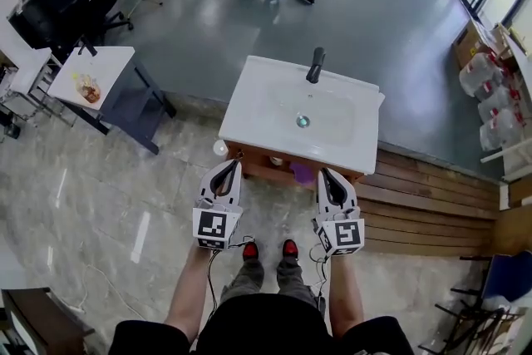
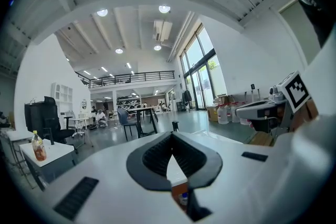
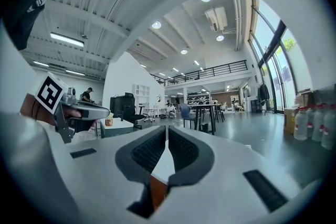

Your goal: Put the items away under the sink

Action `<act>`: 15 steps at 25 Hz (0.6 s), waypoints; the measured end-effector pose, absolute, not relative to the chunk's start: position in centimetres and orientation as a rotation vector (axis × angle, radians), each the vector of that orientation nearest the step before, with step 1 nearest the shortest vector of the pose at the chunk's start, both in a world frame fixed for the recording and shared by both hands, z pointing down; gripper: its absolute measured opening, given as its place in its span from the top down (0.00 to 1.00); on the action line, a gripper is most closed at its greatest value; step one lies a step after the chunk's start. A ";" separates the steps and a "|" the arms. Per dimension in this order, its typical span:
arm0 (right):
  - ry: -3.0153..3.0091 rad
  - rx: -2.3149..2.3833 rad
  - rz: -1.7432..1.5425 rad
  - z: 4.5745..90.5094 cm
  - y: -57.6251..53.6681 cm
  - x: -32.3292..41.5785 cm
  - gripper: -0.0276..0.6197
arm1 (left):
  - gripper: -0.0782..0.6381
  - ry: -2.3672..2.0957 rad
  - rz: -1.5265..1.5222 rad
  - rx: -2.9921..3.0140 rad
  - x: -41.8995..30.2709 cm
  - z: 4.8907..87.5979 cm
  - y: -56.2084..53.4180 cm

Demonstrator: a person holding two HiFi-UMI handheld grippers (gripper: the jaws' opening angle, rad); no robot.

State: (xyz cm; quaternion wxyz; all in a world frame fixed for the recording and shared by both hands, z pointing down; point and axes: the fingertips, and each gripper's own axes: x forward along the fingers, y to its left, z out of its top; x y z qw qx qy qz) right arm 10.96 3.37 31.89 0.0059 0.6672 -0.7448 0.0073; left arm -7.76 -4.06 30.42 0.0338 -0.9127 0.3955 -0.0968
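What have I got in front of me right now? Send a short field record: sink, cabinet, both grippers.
sink: white rectangular ceramic basin, black faucet at its far edge, nothing lying in the basin
cabinet: brown wooden unit under the basin; a small purple object shows just below the front edge, too small to identify
left gripper: jaws together, nothing between them, short of the cabinet
right gripper: jaws together, nothing between them, short of the cabinet
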 end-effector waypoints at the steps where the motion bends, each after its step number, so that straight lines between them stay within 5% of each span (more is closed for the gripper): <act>1: -2.326 2.093 0.017 31.6 3.6 11.1 0.90 | 0.88 1.213 -0.297 -2.805 -7.7 30.2 -3.9; 15: -2.315 2.072 -0.005 31.0 4.1 11.2 0.91 | 0.88 1.189 -0.309 -2.815 -7.0 30.1 -2.7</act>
